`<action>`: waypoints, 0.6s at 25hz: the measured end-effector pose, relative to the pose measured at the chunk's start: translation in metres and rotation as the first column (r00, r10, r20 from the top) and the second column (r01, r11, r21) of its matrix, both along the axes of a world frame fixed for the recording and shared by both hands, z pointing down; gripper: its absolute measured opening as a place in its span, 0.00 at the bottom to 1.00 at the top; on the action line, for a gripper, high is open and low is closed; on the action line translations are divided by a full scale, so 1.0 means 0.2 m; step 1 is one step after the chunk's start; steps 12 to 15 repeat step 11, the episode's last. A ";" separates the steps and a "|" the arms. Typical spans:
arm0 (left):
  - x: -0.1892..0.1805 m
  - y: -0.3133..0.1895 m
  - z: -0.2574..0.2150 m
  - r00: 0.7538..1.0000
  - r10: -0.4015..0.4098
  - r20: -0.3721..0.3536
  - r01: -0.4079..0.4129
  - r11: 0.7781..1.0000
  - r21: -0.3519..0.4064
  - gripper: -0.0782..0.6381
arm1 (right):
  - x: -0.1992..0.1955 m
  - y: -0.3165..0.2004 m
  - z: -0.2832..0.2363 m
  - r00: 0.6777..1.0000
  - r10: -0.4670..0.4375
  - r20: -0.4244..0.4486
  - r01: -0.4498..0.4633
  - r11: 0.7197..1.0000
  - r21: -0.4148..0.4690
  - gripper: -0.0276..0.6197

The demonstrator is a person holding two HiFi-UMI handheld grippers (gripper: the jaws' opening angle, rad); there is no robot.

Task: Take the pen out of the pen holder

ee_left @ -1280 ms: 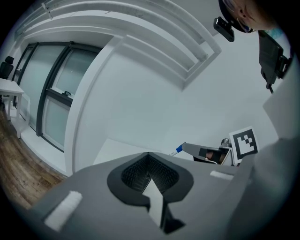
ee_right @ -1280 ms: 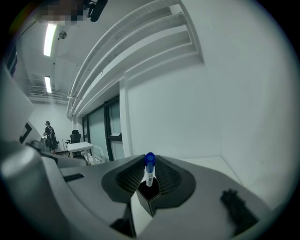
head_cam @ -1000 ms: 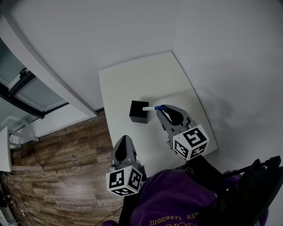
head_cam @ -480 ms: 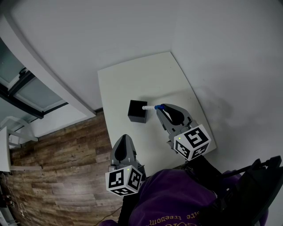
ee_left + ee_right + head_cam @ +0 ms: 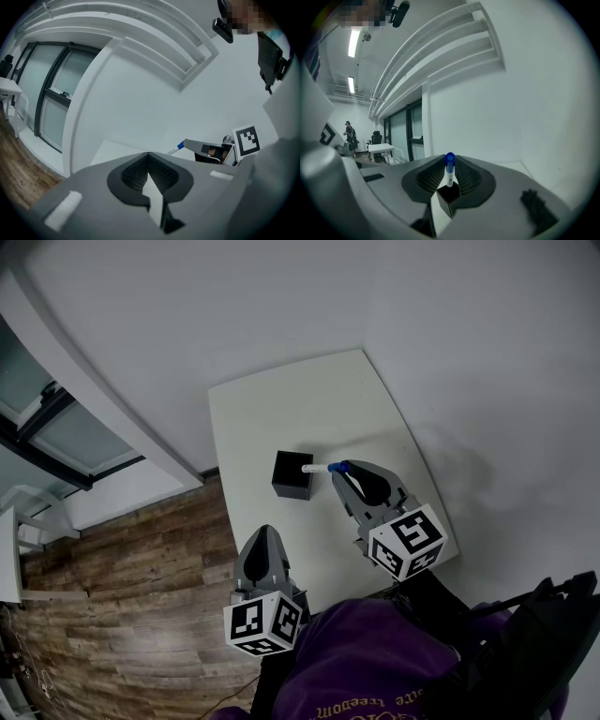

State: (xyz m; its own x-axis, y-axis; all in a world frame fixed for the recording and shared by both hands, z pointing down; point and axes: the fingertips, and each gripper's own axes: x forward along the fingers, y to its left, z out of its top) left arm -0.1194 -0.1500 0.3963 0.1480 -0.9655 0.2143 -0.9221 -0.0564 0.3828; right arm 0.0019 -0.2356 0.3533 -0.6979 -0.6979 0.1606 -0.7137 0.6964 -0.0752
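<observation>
A black square pen holder (image 5: 292, 476) stands near the middle of the white table (image 5: 281, 399). A white pen with a blue cap (image 5: 326, 468) stands upright in it. My right gripper (image 5: 341, 471) reaches in from the right, its jaws shut on the capped end. In the right gripper view the pen (image 5: 449, 169) rises between the pads above the holder (image 5: 449, 199). My left gripper (image 5: 265, 534) hangs shut and empty past the table's near-left edge. The left gripper view shows the pen (image 5: 175, 149) at the tip of the right gripper (image 5: 188, 142).
White walls run close along the table's far and right sides. Wooden floor (image 5: 122, 568) and a window frame (image 5: 56, 427) lie to the left. A purple sleeve (image 5: 375, 662) fills the bottom. A desk and chair (image 5: 377, 145) stand far off.
The holder with the pen sits a touch further left in the view than one second ago. Both grippers have held their places.
</observation>
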 end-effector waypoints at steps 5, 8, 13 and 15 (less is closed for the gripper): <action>-0.01 0.00 0.00 1.000 -0.005 0.001 0.005 1.000 0.002 0.12 | 0.00 0.00 0.00 1.000 -0.001 0.002 0.001 1.000 0.000 0.16; -0.01 0.00 0.00 1.000 -0.006 -0.001 0.006 1.000 0.002 0.12 | -0.01 0.00 0.00 1.000 -0.002 0.001 0.002 1.000 0.000 0.16; -0.01 0.00 0.00 1.000 -0.004 -0.002 0.004 1.000 0.003 0.12 | -0.01 0.00 0.00 1.000 -0.001 0.000 0.001 1.000 0.000 0.16; -0.01 0.00 0.00 1.000 -0.004 -0.002 0.004 1.000 0.003 0.12 | -0.01 0.00 0.00 1.000 -0.001 0.000 0.001 1.000 0.000 0.16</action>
